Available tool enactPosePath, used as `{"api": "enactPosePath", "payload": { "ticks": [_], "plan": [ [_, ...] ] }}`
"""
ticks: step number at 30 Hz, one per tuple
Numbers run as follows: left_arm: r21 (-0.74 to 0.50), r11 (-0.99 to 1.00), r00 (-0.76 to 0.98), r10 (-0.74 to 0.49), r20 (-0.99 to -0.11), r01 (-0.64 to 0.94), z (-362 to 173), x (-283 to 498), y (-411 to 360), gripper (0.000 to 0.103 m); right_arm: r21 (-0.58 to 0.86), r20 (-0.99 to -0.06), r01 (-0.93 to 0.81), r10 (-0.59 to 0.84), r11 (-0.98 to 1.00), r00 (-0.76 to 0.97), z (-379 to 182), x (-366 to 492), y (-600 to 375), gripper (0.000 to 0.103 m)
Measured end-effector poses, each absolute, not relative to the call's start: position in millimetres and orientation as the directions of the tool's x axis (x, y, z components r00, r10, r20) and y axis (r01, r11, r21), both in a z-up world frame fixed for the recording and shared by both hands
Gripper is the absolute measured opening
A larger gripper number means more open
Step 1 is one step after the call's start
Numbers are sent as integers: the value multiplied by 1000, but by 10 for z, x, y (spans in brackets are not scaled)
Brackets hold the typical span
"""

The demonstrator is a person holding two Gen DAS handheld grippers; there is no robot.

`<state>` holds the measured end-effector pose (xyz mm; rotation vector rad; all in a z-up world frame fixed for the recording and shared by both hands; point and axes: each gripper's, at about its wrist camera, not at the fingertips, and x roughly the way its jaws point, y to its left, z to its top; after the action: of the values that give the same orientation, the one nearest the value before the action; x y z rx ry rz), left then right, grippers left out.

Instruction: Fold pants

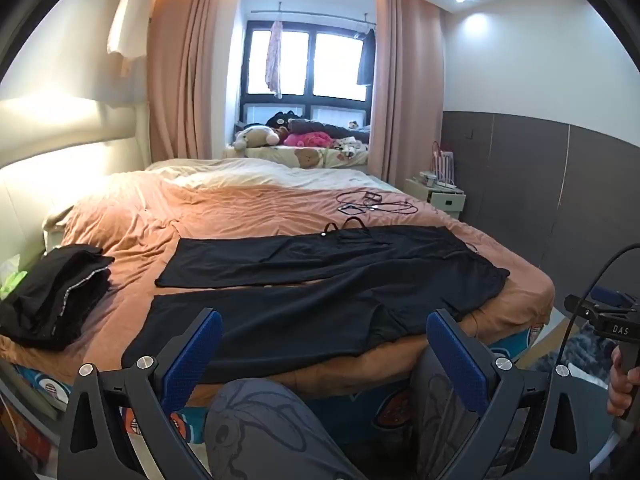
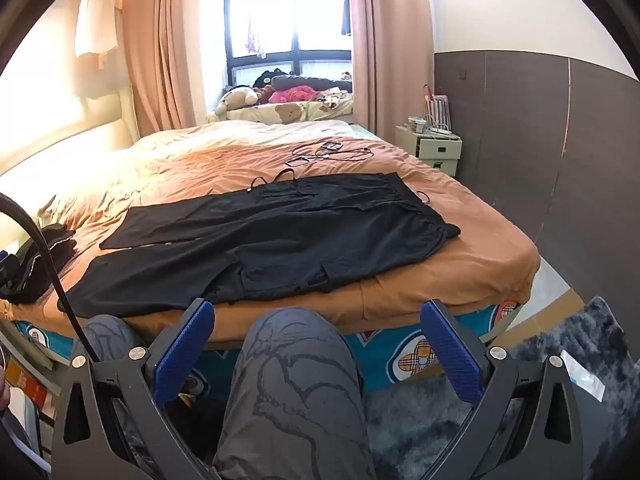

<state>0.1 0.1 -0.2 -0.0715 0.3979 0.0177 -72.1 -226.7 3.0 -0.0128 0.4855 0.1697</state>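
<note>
Black pants [image 1: 320, 280] lie spread flat on the orange bed cover [image 1: 248, 208], legs pointing left, waist at the right; they also show in the right wrist view [image 2: 272, 232]. My left gripper [image 1: 324, 328] is open and empty, held low in front of the bed's near edge, over the near pant leg. My right gripper [image 2: 316, 316] is open and empty, held below the bed edge above the person's knee [image 2: 296, 360]. The right gripper's handle [image 1: 616, 332] shows at the right of the left wrist view.
A pile of folded black clothes [image 1: 52, 292] sits on the bed's left side. Cables and small devices [image 1: 372, 204] lie behind the pants. A nightstand [image 1: 440, 196] stands at the far right. A grey shaggy rug [image 2: 440, 412] covers the floor.
</note>
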Motion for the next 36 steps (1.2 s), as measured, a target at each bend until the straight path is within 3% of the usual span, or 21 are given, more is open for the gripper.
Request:
{"api": "enactPosePath", "payload": {
  "ticks": [36],
  "plan": [
    [-89,996,930,-26,-368,-7,-39,-130,34,103,17,-428,-146,139,989,893,61,-828,-2330,103]
  ]
}}
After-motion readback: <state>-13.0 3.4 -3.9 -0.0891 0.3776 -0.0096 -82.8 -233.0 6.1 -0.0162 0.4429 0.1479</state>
